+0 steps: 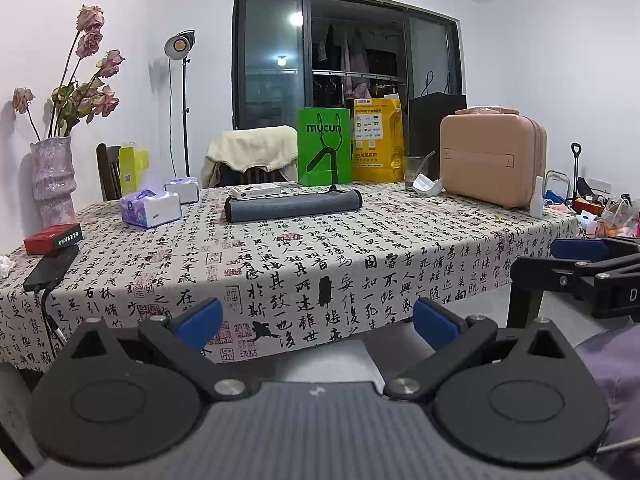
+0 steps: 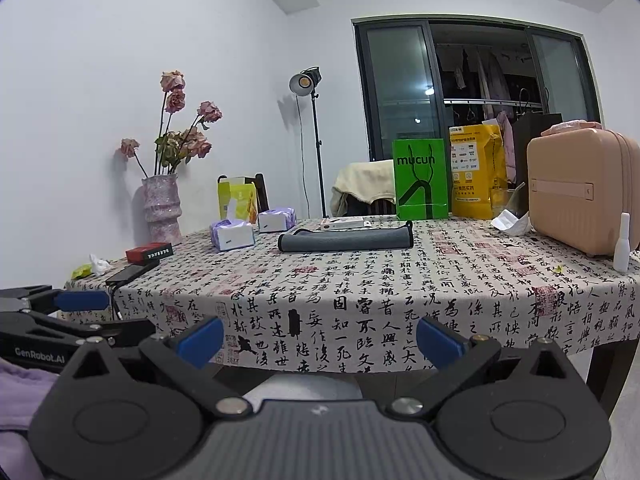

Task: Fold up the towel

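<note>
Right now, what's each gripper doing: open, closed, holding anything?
Left gripper: open, holding nothing.
Right gripper: open, holding nothing.

Near half of the tablecloth [image 1: 320,264] is bare, open approach from the front edge. Mid-table: rolled grey mat [image 1: 294,205] lies crosswise. Left edge blocked by tissue packs [image 1: 151,208], red box [image 1: 53,238], phone with cable [image 1: 50,269], vase [image 1: 54,180]. Right rear: pink case [image 1: 493,159], white bottle [image 1: 537,197]. Bags [image 1: 324,151] wall off the back
</note>
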Action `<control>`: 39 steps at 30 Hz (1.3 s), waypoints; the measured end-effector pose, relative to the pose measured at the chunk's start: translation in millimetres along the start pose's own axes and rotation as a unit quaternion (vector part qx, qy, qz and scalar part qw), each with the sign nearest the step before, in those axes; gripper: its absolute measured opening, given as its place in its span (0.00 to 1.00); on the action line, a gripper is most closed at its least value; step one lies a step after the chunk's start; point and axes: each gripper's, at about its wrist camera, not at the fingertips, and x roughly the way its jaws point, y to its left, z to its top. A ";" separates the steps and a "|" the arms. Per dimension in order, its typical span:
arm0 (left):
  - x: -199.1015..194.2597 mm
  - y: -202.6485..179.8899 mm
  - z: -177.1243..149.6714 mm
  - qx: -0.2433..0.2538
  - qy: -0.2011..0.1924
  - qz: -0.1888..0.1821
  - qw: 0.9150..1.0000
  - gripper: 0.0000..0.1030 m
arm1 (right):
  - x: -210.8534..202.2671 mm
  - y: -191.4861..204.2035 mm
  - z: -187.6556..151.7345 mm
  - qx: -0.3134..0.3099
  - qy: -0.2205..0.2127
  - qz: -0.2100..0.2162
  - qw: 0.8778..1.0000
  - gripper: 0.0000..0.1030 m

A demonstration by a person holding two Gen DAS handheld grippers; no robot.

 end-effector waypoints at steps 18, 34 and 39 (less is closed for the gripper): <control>1.2 -0.8 -1.0 0.000 0.002 -0.003 1.000 1.00 | 0.9 2.2 -1.1 0.001 0.001 0.001 1.000 1.00; 1.7 -1.1 -1.1 0.000 0.005 0.000 1.000 1.00 | 1.1 3.0 -2.0 0.001 0.001 0.002 1.000 1.00; 1.6 -1.0 -1.1 0.000 0.005 0.000 1.000 1.00 | 1.0 2.8 -2.0 0.001 0.001 0.002 1.000 1.00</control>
